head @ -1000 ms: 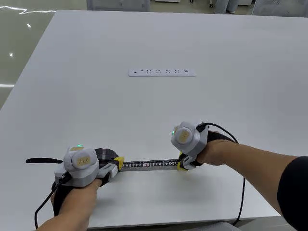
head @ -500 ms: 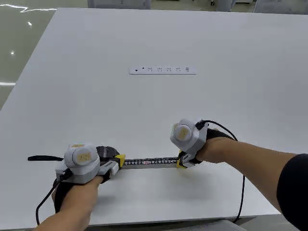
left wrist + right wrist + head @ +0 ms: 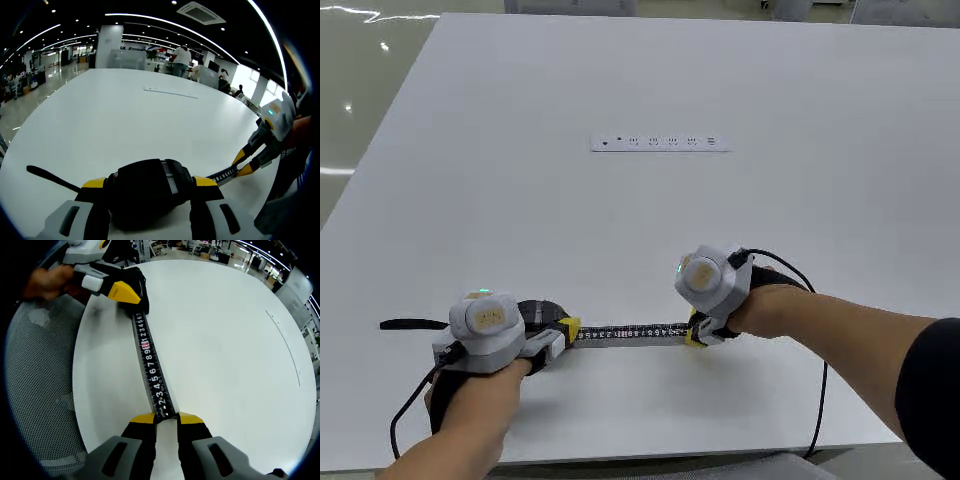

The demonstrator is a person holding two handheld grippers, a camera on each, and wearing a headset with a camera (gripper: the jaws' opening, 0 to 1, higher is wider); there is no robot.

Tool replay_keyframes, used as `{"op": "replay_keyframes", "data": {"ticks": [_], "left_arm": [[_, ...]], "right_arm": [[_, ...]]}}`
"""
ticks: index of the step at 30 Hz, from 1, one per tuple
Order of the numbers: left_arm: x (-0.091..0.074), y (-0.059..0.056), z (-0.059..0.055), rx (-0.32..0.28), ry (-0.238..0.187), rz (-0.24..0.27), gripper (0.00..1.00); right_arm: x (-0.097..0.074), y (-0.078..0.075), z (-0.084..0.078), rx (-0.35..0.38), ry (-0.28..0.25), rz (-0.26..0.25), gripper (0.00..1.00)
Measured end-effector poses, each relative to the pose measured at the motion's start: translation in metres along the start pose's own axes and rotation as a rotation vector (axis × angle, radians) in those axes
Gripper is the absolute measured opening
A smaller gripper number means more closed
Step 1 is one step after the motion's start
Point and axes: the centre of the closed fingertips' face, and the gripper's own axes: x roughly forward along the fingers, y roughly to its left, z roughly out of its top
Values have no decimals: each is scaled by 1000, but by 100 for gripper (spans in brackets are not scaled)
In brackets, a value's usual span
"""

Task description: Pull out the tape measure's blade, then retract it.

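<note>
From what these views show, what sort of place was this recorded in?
Probably an open-plan office or lab hall: a large white table with a power strip, long ceiling light strips, and people standing far behind it.

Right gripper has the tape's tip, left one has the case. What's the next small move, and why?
Probably draw the right gripper further from the tape measure case. The left gripper is shut on the case, the right pinches the blade at its tip, and just a short run of blade lies out between them.
</note>
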Motion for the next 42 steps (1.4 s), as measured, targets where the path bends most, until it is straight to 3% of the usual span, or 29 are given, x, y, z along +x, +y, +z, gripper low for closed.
{"op": "replay_keyframes", "data": {"ticks": [10, 42], "left_arm": [[0, 0, 0, 7, 0, -1, 61], [0, 1, 0, -2, 0, -2, 61]], "right_arm": [[1, 1, 4, -15, 26, 6, 11], [4, 4, 13, -3, 4, 0, 11]]}}
